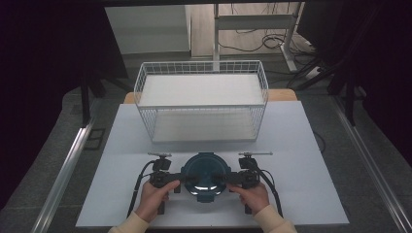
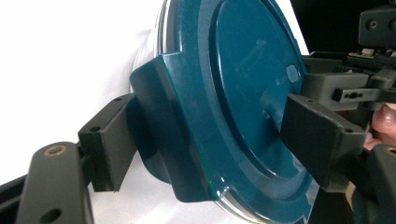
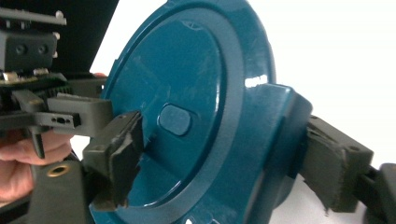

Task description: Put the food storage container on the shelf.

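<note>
Your container with the teal lid [image 1: 205, 175] sits on the white desk [image 1: 301, 145], near your edge, right between your two hands. Both tongs are on it from opposite sides.

Left tongs [image 1: 171, 184]: in the left gripper view the jaws straddle a side clip tab of the lid [image 2: 243, 107], one pad against the tab's outer face, the other lying on the lid top. They look clamped on it. Right tongs [image 1: 238, 179]: same picture mirrored in the right gripper view, one jaw on the lid [image 3: 187, 116] top near the small oval vent, the other behind the opposite clip tab. Contact looks made there too, though the pad on top is frayed and I can't tell how hard it presses.

Progress, as I judge it: approach done, two-sided grip basically set. Lift not started, since the container appears flat on the desk in the high view. The white wire basket [image 1: 201, 99] stands farther back on the desk, well apart from the container, and its floor looks bare. If that's your destination, what's left is the whole carry: lift level, move forward over the basket rim, lower in, release both sides. Could also be a lid unclipping; the pictures don't settle which.
</note>
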`<act>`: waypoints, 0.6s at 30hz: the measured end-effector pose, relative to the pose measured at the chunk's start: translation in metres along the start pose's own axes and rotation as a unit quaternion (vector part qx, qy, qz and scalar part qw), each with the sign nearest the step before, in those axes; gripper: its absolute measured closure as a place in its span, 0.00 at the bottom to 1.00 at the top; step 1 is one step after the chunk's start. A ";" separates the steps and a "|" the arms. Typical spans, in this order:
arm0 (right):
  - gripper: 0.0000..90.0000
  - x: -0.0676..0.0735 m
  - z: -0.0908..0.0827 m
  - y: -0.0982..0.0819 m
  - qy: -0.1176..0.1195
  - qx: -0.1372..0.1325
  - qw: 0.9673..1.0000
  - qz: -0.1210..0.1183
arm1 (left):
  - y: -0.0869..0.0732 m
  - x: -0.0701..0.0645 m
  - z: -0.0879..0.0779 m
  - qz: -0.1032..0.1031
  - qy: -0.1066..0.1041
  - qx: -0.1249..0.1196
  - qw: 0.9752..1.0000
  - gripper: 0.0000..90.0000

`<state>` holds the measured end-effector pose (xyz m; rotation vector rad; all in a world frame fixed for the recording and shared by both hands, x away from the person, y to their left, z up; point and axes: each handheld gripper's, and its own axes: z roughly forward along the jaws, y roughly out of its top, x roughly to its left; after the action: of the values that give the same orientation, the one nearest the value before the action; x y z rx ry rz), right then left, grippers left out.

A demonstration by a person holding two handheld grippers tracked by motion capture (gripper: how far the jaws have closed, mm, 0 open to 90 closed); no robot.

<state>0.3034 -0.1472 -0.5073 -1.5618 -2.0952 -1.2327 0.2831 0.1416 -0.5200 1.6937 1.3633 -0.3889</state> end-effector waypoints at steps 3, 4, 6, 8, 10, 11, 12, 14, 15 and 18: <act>0.29 0.000 -0.005 -0.002 0.005 -0.008 1.000 0.005 | -0.002 -0.005 -0.003 0.003 0.007 -0.007 1.000 0.27; 0.29 0.000 -0.005 -0.002 0.005 -0.008 1.000 0.005 | -0.002 -0.005 -0.003 0.003 0.007 -0.007 1.000 0.27; 0.31 0.002 -0.009 -0.005 0.007 -0.016 1.000 -0.012 | -0.004 -0.007 -0.006 0.006 0.008 -0.011 1.000 0.29; 0.31 0.002 -0.009 -0.006 0.008 -0.018 1.000 -0.014 | -0.004 -0.008 -0.007 0.008 0.007 -0.012 1.000 0.29; 0.34 0.002 -0.012 -0.008 0.013 -0.026 0.999 -0.017 | -0.006 -0.008 -0.008 0.009 0.006 -0.016 1.000 0.31; 0.34 0.002 -0.012 -0.008 0.013 -0.026 0.999 -0.017 | -0.007 -0.008 -0.009 0.008 0.006 -0.018 1.000 0.31; 0.34 0.003 -0.013 -0.009 0.013 -0.028 0.999 -0.018 | -0.007 -0.009 -0.009 0.007 0.006 -0.021 1.000 0.32; 0.34 0.004 -0.014 -0.010 0.013 -0.029 0.999 -0.023 | -0.009 -0.011 -0.010 0.010 0.009 -0.024 1.000 0.32; 0.35 0.004 -0.014 -0.010 0.013 -0.029 0.999 -0.024 | -0.009 -0.012 -0.011 0.013 0.010 -0.023 1.000 0.32; 0.35 0.006 -0.016 -0.011 0.011 -0.031 0.999 -0.024 | -0.010 -0.013 -0.012 0.011 0.011 -0.025 1.000 0.34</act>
<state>0.2871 -0.1558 -0.4991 -1.5236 -2.1121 -1.3370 0.2666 0.1435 -0.5083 1.6757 1.3574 -0.3230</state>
